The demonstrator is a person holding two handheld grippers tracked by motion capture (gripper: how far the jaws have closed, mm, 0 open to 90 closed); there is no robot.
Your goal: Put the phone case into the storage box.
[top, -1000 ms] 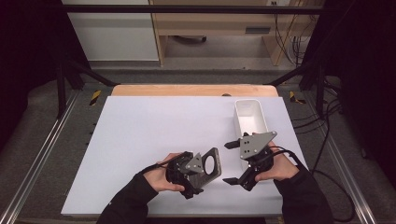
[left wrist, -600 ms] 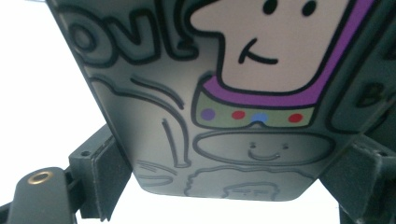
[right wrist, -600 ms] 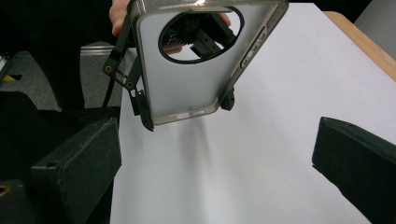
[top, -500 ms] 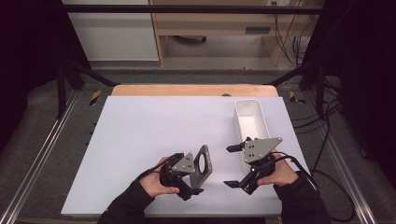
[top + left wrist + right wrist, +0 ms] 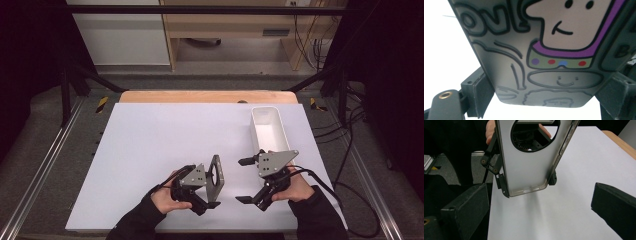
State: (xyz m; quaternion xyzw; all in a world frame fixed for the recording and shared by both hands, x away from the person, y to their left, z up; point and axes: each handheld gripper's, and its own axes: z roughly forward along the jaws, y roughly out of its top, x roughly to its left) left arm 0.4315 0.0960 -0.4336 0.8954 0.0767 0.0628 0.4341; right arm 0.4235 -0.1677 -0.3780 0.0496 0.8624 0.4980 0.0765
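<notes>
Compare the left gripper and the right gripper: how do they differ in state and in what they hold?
The left gripper is closed on a phone case and holds it upright on its edge; the right gripper holds nothing. The left jaws press the case's sides, while the right jaws stand wide apart. Both are held low over the white table, near the person.

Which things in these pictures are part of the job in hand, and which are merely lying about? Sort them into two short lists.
Part of the job:
- phone case, with cartoon print, held upright
- left gripper, shut on the case's edges
- right gripper, jaws open, beside the case
- white bin, nearest container

Lying about:
- white table sheet
- cables at the right
- wooden bench beyond the table
</notes>
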